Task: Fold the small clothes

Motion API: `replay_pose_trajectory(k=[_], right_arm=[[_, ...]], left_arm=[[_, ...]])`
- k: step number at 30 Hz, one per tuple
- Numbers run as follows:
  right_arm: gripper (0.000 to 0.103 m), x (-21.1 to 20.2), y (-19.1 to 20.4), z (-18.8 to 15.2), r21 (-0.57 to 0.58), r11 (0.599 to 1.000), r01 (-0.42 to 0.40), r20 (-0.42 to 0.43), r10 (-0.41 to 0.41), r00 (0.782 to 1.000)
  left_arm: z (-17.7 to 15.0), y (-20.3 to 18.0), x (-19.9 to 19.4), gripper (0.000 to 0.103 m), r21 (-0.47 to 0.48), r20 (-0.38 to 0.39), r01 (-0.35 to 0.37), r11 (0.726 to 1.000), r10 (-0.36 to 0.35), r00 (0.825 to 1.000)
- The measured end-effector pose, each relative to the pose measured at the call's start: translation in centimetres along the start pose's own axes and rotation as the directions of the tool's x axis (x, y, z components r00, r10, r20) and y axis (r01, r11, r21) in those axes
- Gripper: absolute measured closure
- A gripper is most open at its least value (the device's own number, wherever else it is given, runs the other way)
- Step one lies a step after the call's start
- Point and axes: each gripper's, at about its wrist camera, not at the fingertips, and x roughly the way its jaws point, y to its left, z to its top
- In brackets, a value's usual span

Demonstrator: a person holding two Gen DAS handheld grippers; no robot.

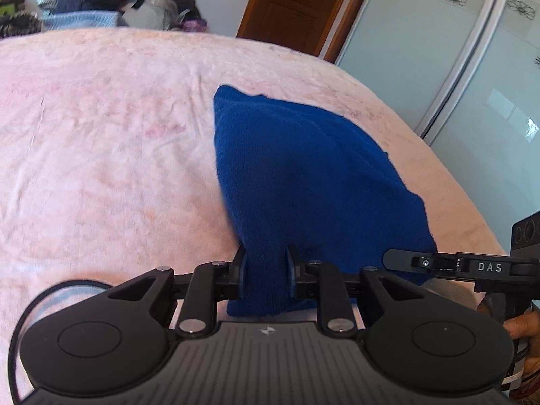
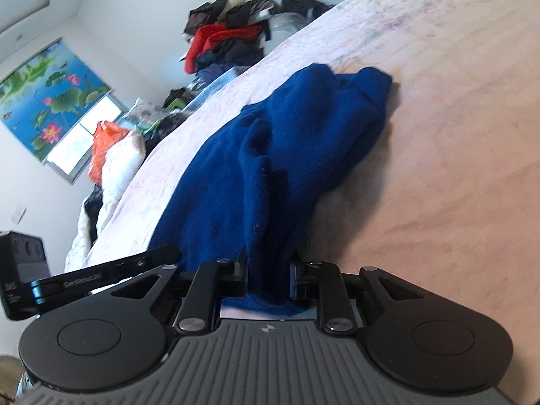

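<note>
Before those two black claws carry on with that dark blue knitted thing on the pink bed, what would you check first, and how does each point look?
1. Left gripper closed on the dark blue knitted garment: ok, fabric sits between its fingers.
2. Right gripper closed on the same garment: ok.
3. Garment smooth for a fold: not ok; the far end is bunched in the right wrist view.
4. Pink fleece bedspread free beside the garment: ok.
5. Pile of clothes beyond the bed away from the garment: ok.
6. How many layers each gripper holds: cannot tell.
</note>
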Motion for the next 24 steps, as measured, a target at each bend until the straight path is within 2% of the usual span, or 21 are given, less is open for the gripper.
replay_pose_trajectory(k=[2, 4, 6, 9, 10, 11, 13, 18, 24], right_arm=[[0.077, -0.1, -0.8, -0.1, 0.052, 0.998, -0.02, -0.001, 0.02, 1.0], [0.07, -0.5, -1.4, -0.2, 0.117, 0.993, -0.025, 0.017, 0.023, 1.0], [0.069, -1.1, -0.9, -0.5, 0.091, 0.996, 0.012, 0.038, -0.016, 0.999], [0.061, -1.6, 0.9, -1.2, 0.019, 0.997, 0.08, 0.055, -0.081, 0.995], [0.054, -1.6, 1.4, -1.5, 0.001, 0.996, 0.087, 0.058, -0.087, 0.994], [0.048, -1.7, 1.8, -1.6, -0.015, 0.996, 0.092, 0.058, -0.091, 0.994], [0.041, -1.6, 2.5, -1.8, -0.042, 0.994, 0.103, 0.058, -0.101, 0.993], [0.035, -1.6, 3.3, -2.1, -0.067, 0.988, 0.137, 0.062, -0.133, 0.989], [0.017, -1.4, 5.7, -3.5, -0.166, 0.963, 0.212, 0.073, -0.202, 0.977]], left_arm=[[-0.1, 0.3, -0.1, 0.082, -0.025, -0.001, 0.006, 1.0, -0.006, 1.0], [-0.1, 0.2, -0.5, 0.081, -0.029, -0.001, -0.004, 1.0, 0.004, 1.0], [-0.4, -0.1, -0.9, 0.076, -0.021, 0.002, -0.027, 0.999, 0.028, 1.0], [-1.0, -0.3, -1.2, 0.059, -0.026, -0.003, -0.069, 0.997, 0.069, 0.998], [-1.2, -0.4, -1.2, 0.049, -0.034, -0.003, -0.082, 0.996, 0.082, 0.997], [-1.4, -0.5, -1.2, 0.045, -0.036, 0.0, -0.092, 0.995, 0.092, 0.996], [-1.8, -0.9, -1.3, 0.045, -0.021, -0.001, -0.108, 0.994, 0.108, 0.994], [-2.5, -1.8, -1.5, 0.039, 0.003, 0.004, -0.155, 0.988, 0.155, 0.988], [-3.1, -2.3, -1.7, 0.038, 0.008, 0.005, -0.189, 0.982, 0.189, 0.982]])
